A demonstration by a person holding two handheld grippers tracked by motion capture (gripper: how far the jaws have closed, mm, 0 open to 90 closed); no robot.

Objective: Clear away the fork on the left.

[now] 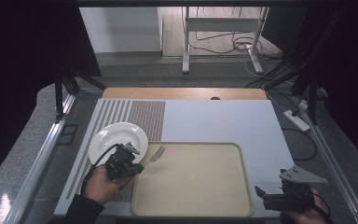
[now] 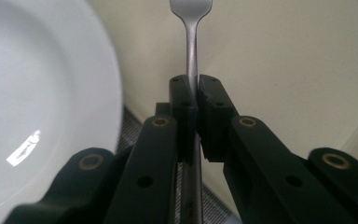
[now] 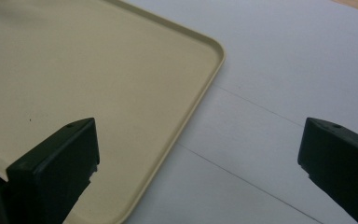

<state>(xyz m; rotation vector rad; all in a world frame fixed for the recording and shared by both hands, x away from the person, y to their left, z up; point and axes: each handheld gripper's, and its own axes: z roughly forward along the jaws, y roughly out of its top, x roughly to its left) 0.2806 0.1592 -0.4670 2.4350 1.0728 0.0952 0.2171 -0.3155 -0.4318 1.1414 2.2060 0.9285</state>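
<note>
Left gripper [image 1: 137,161] is pinching the fork [image 1: 155,155] by its handle, tines apparently sitting over the beige tray's [image 1: 242,186] near-left corner beside the white plate [image 1: 107,137], while right gripper [image 1: 265,196] is hovering with jaws spread wide.

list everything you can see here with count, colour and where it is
fork: 1, silver metal, clamped by its handle in the left gripper, tines over the tray's near-left corner
plate: 1, white, on the striped mat left of the tray
tray: 1, beige, bare, front middle of the table
striped mat: 1, grey and white, left part of the table
table top: 1, pale grey board with a wooden edge at the back
power strip: 1, white, on the floor to the right
left gripper: 1, black, jaws closed on the fork handle, beside the plate
right gripper: 1, black, jaws wide apart, holding nothing, at the tray's front right corner
</note>
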